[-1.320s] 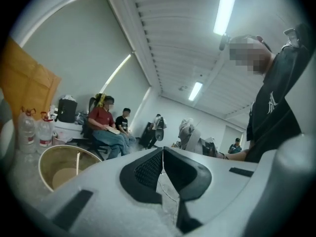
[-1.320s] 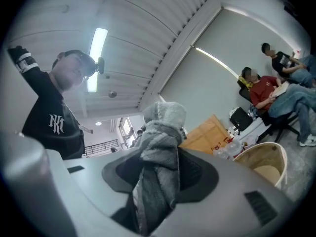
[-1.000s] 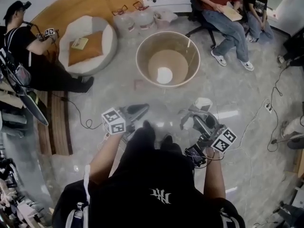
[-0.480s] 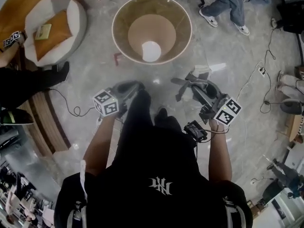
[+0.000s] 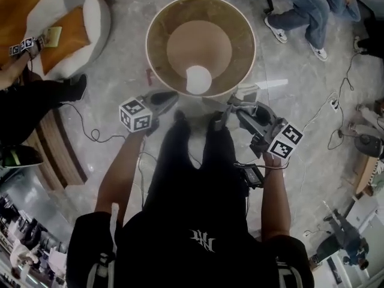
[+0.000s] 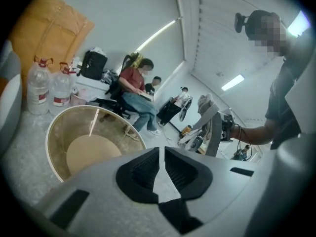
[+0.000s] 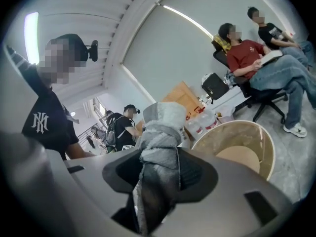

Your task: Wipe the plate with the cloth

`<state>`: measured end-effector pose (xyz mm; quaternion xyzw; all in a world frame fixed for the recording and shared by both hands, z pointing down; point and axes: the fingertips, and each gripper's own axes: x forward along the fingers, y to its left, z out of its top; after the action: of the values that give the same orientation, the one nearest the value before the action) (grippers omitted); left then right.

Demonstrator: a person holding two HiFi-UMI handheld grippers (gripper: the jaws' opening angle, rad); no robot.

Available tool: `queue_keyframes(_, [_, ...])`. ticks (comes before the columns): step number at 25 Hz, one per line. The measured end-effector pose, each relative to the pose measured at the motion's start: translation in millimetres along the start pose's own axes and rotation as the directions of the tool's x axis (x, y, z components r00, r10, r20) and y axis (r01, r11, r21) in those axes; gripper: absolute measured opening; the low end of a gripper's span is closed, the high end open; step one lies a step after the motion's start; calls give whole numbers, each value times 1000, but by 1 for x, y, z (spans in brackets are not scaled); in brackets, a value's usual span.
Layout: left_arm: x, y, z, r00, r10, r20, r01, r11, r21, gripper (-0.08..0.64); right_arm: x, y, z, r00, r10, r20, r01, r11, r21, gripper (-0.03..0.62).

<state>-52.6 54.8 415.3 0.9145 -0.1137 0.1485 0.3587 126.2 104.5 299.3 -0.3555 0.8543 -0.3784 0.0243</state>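
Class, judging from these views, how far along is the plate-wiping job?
Done: the grey cloth is clamped in the right hand-held gripper. In hand: it is held near the round table. Left: the white plate there is untouched, so all wiping; the left hand-held gripper is shut, empty.

cloth (image 7: 161,132) lower end hidden in right tongs (image 7: 159,169), white disc (image 5: 198,80) poss. plate, too small

A white plate (image 5: 198,80) lies by the round counter's (image 5: 157,47) near edge. The left gripper (image 5: 170,96) and the right gripper (image 5: 228,110), pale cloth (image 5: 245,90) at its tip, hang just outside that edge.
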Motion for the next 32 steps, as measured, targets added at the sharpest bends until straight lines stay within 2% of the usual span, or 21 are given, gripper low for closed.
queue_keyframes(3, [37,61,-9,996,68,-58,-71,996,-45,28,35,-79,-15,997,8,-74,-2,997,78,164])
queue_keyframes(5, [68,104,-24,987,116,-110,-125,989,-81,96,57,-137,-37,991,22,-133,-3,989,145,164])
queue_keyframes(6, [82,123,-32,982,139,-129,-152,984,-98,107,67,-158,-50,985,43,-170,-15,986,167,164])
queue_keyframes(10, [119,189,-55,963,216,-159,-241,957,-159,107,103,-210,-96,938,145,-316,-80,975,208,164])
queue_keyframes(13, [143,232,-83,943,219,-251,-258,957,-133,104,121,-240,-125,909,166,-384,-91,975,204,164])
queue_keyframes(16, [158,271,-120,900,193,-391,-236,969,-66,104,143,-268,-153,892,174,-418,-83,971,225,164])
queue_keyframes(18, [165,289,-138,881,152,-448,-200,978,-61,104,159,-284,-171,882,165,-442,-64,970,233,164])
queue_keyframes(21, [174,303,-157,866,68,-495,-130,987,-92,104,181,-300,-197,875,138,-464,-30,972,233,164])
queue_keyframes(24, [179,310,-166,852,26,-523,-91,991,-100,96,192,-301,-219,878,129,-460,-1,964,267,164])
queue_keyframes(26, [180,311,-166,849,11,-528,-67,994,-86,94,197,-299,-233,870,122,-478,19,960,278,164])
queue_keyframes(29, [183,307,-165,829,-17,-560,-32,996,-78,73,206,-301,-256,844,79,-531,71,964,256,164])
queue_keyframes(32, [189,303,-166,814,-30,-580,-15,997,-73,52,212,-308,-277,804,39,-594,106,973,207,164])
